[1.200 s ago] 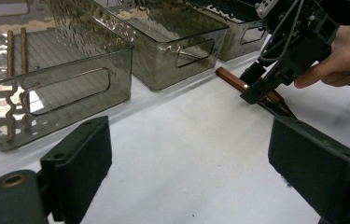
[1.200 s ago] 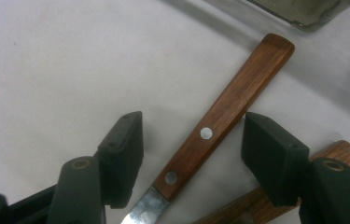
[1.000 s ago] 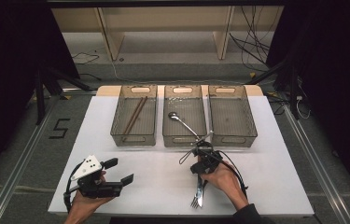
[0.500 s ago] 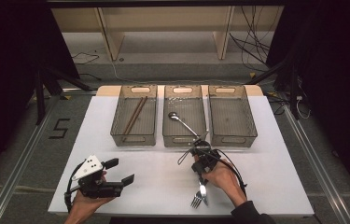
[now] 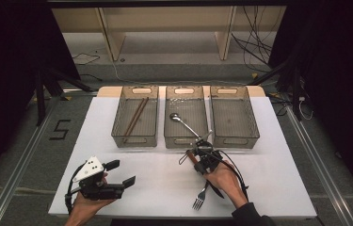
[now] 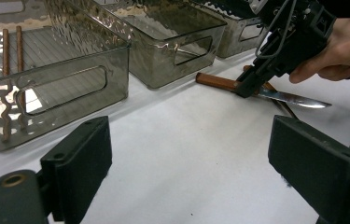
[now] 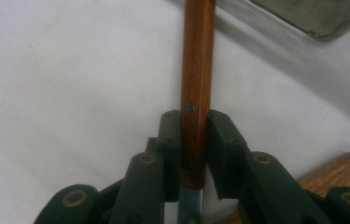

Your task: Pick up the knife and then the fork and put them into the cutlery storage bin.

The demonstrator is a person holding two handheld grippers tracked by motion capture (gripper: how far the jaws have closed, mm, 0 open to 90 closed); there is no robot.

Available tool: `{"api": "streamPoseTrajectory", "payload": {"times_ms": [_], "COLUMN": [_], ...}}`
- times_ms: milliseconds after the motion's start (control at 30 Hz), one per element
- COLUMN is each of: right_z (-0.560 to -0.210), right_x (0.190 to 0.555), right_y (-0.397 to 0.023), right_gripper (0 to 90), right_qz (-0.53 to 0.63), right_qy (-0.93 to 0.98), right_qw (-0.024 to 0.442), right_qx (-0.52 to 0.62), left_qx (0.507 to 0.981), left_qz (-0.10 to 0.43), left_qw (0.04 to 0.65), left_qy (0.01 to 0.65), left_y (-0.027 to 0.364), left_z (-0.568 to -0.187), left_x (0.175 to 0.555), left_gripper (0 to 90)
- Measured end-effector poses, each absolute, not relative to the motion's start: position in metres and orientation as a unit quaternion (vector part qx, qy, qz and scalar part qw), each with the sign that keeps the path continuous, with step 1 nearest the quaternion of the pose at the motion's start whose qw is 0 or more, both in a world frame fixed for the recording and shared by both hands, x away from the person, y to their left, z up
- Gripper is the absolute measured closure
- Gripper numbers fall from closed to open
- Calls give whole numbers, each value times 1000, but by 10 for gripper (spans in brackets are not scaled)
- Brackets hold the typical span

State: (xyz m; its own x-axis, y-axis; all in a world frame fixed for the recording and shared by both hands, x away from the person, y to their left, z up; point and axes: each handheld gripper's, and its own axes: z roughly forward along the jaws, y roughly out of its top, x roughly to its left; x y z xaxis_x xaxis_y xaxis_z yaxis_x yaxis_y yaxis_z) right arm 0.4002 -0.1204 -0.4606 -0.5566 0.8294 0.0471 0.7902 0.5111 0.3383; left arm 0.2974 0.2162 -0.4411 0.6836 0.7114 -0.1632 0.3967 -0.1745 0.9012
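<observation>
A knife with a brown wooden handle (image 7: 197,56) and steel blade (image 6: 294,99) lies on the white table in front of the middle bin. My right gripper (image 7: 194,126) points down at it. Its jaws have just been closing, and both pads now press the sides of the handle. In the high view the right gripper (image 5: 196,157) sits at the table's centre right, over the knife (image 5: 191,157). My left gripper (image 5: 123,173) rests at the front left, open, with nothing between its fingers (image 6: 77,158).
Three clear bins stand in a row at the back: the left bin (image 5: 117,136) holds chopsticks (image 5: 135,116), the middle one a spoon (image 5: 183,122). A fork (image 5: 200,197) lies by the right wrist. A second wooden handle (image 7: 336,172) lies beside the knife.
Both hands stay where they were. The right gripper's jaws have drawn together on the knife's handle.
</observation>
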Motion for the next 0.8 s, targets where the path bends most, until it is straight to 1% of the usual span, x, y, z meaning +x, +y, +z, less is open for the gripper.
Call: {"api": "streamPoseTrajectory", "payload": {"times_ms": [333, 800], "right_z": [-460, -450], "right_x": [398, 395], "right_y": [-122, -128], "right_gripper": [774, 775], "right_qz": [181, 212], "right_qy": [864, 863], "right_qw": [49, 53], "right_qx": [467, 455], "left_qx": [752, 752], "left_qz": [149, 149], "left_qw": [526, 525], "left_qy": [368, 369], "left_y": [216, 216], "left_z": [-441, -441], "left_x": [298, 298], "left_gripper": [132, 133]}}
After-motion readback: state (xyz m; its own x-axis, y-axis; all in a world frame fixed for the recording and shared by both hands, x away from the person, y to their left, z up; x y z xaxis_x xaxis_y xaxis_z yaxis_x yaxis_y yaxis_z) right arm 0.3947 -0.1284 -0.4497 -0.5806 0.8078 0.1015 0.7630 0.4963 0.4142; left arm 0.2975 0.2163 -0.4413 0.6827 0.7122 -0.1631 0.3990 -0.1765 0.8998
